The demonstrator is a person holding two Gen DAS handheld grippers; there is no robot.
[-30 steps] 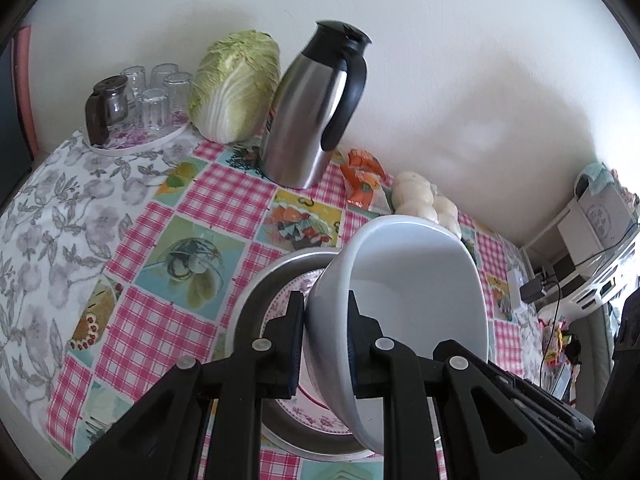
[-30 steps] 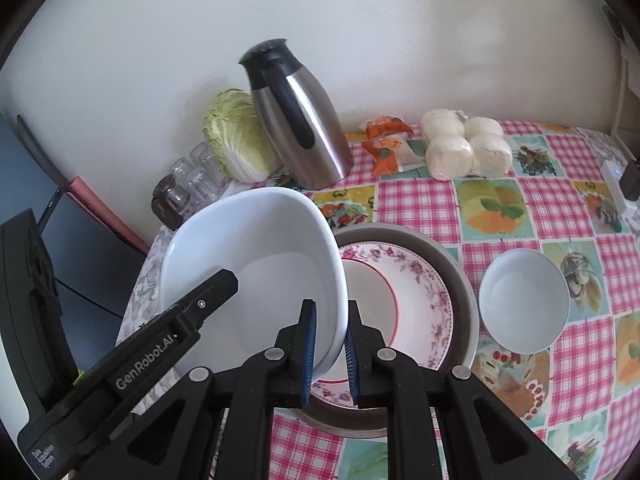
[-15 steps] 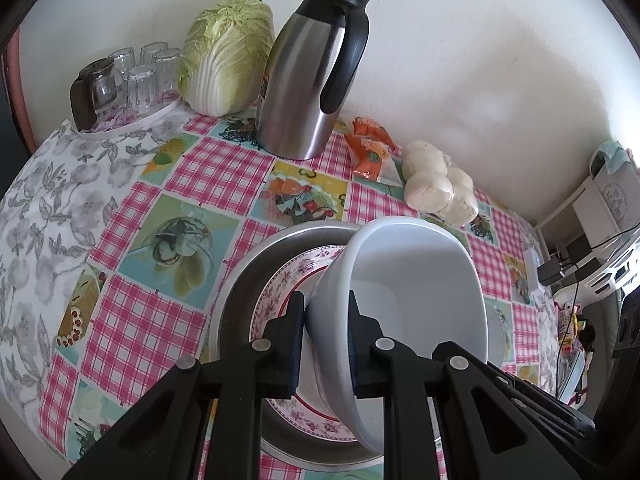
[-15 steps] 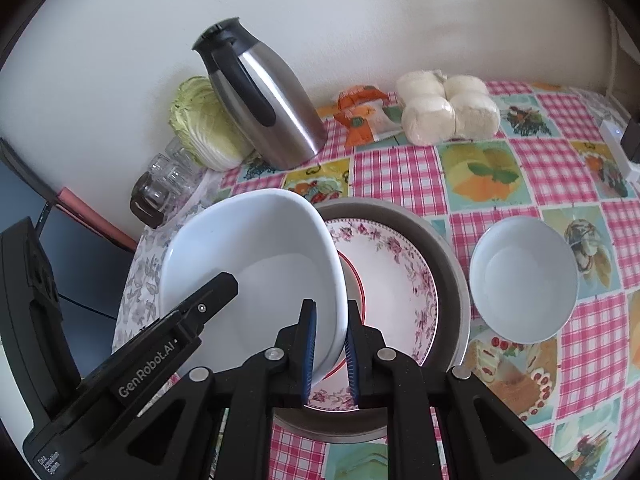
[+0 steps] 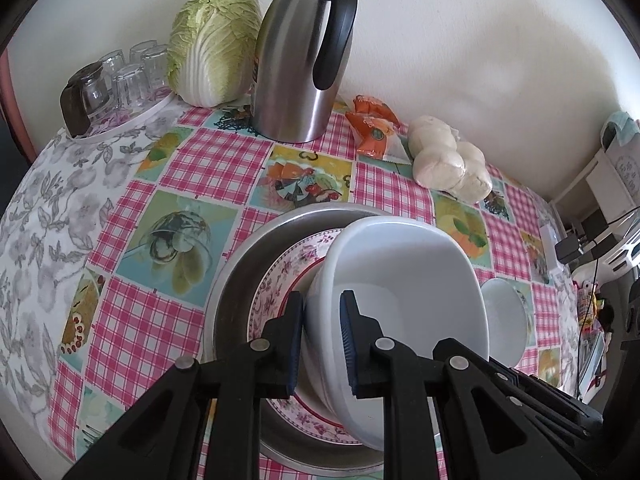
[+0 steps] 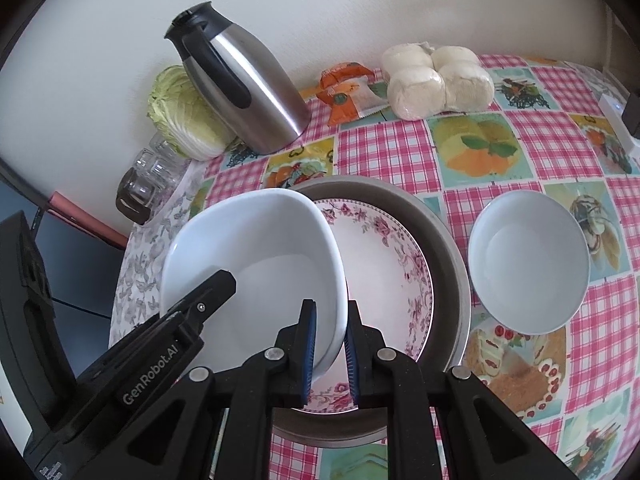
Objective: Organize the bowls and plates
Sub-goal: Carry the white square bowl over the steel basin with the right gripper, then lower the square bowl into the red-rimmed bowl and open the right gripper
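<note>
Along the left edge of the table, a round tray with upturned glasses and a small dark-lidded jug is seen on a grey floral cloth. Just to the right of it, a cabbage is stood against the wall, and a steel flask with a black handle is set beside the cabbage on the pink checked tablecloth.

In the middle, a metal basin is placed on the tablecloth, and a flowered plate is laid inside it. A large white bowl is held tilted over the plate by both grippers. Its left rim is pinched by the left gripper, with one finger outside the wall and one inside. In the right wrist view, the same bowl is clamped at its right rim by the right gripper, whose blue pads are pressed on either side of the wall. Whether the bowl's underside touches the plate cannot be told.

Behind the basin, orange packets are laid near the wall, and a bag of pale buns is placed to their right. A small white bowl is stood on the tablecloth just right of the basin, apart from it. At the far right edge, a white box is seen.
</note>
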